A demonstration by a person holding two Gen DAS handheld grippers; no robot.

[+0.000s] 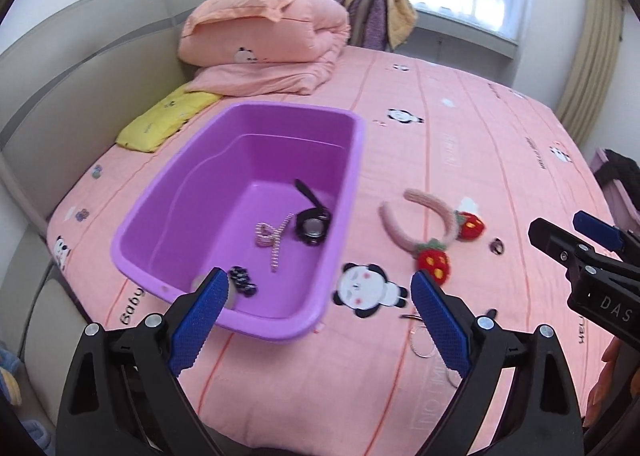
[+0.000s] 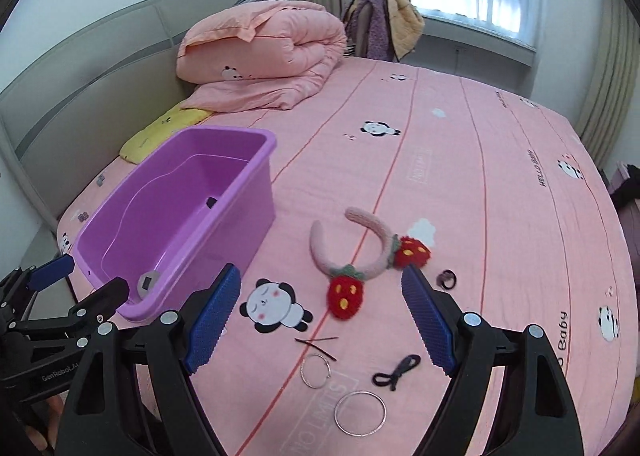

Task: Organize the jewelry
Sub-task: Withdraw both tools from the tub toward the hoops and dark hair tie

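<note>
Left wrist view: we see the purple tub (image 1: 160, 211) on the bed (image 1: 480, 159), holding a watch (image 1: 312, 230), a pearl clip (image 1: 272, 238) and a dark beaded piece (image 1: 243, 280). Our left gripper (image 1: 320, 304) hangs with fingers apart, empty, over the tub's near rim. Right wrist view: our right gripper (image 2: 320, 312), also spread and empty, frames the strawberry headband (image 2: 352, 256); two rings (image 2: 360, 412), a hairpin (image 2: 316, 348) and a black tie (image 2: 396, 372) lie nearer, between its fingers.

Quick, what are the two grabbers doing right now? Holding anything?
Left hand-held gripper: open, holding nothing.
Right hand-held gripper: open, holding nothing.
</note>
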